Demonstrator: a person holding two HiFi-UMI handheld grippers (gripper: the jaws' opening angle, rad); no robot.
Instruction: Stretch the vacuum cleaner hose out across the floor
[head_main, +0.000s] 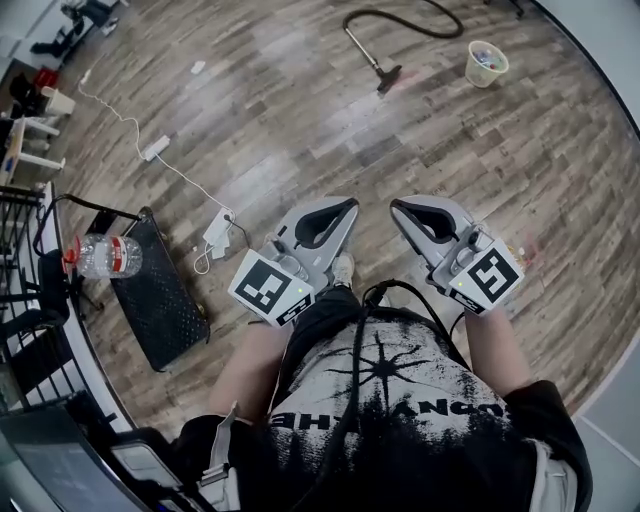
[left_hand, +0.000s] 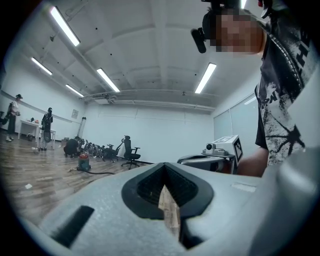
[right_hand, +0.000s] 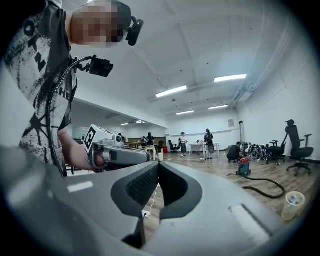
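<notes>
The black vacuum hose (head_main: 400, 20) curves across the wooden floor far ahead, and its wand ends in a floor nozzle (head_main: 388, 78). In the gripper views the hose (right_hand: 265, 190) runs back to a red canister vacuum (right_hand: 244, 167), which also shows far off as the vacuum (left_hand: 84, 162) in the left gripper view. My left gripper (head_main: 350, 205) and right gripper (head_main: 398, 206) are held side by side at waist height, pointing level, well short of the hose. Both are shut with nothing between the jaws. Each gripper view shows the other gripper beside it.
A bin (head_main: 487, 63) with rubbish stands right of the nozzle. A white power strip (head_main: 218, 228) and its cable lie on the floor at left, by a black case (head_main: 155, 290) and a water bottle (head_main: 105, 255). Office chairs (left_hand: 131, 152) and several people stand at the far walls.
</notes>
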